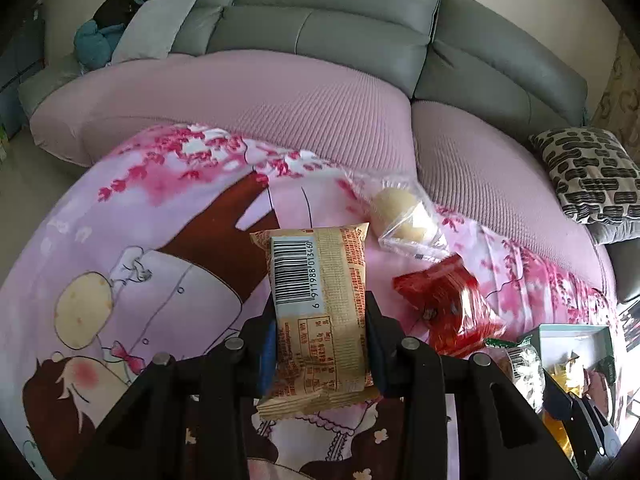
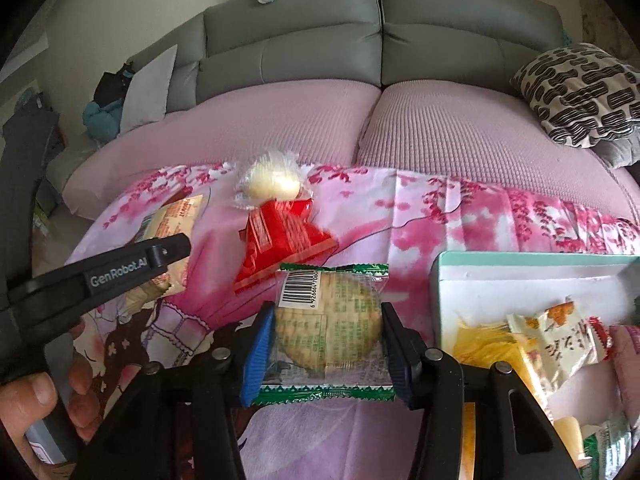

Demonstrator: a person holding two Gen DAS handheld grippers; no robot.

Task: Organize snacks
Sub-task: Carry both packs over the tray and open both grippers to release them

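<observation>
My left gripper (image 1: 321, 308) is shut on a tan snack packet (image 1: 320, 264) with a barcode, held lengthwise between the pads just above the pink cartoon cloth (image 1: 160, 240). My right gripper (image 2: 327, 314) is shut on a clear green-edged cracker packet (image 2: 328, 320), its blue pads (image 2: 260, 344) pressing both sides. Ahead on the cloth lie a red packet (image 2: 280, 240) and a clear-wrapped pale round cake (image 2: 272, 180); both also show in the left wrist view, red packet (image 1: 448, 304) and cake (image 1: 404, 216). In the right wrist view the left gripper's finger (image 2: 120, 268) crosses the tan packet (image 2: 176, 216).
A teal-rimmed white box (image 2: 520, 260) at the right holds several wrapped snacks. A grey sofa with a pink cover (image 2: 280, 120) stands behind the cloth, with a patterned cushion (image 2: 580, 92) at the right. A person's hand (image 2: 40, 392) grips the left handle.
</observation>
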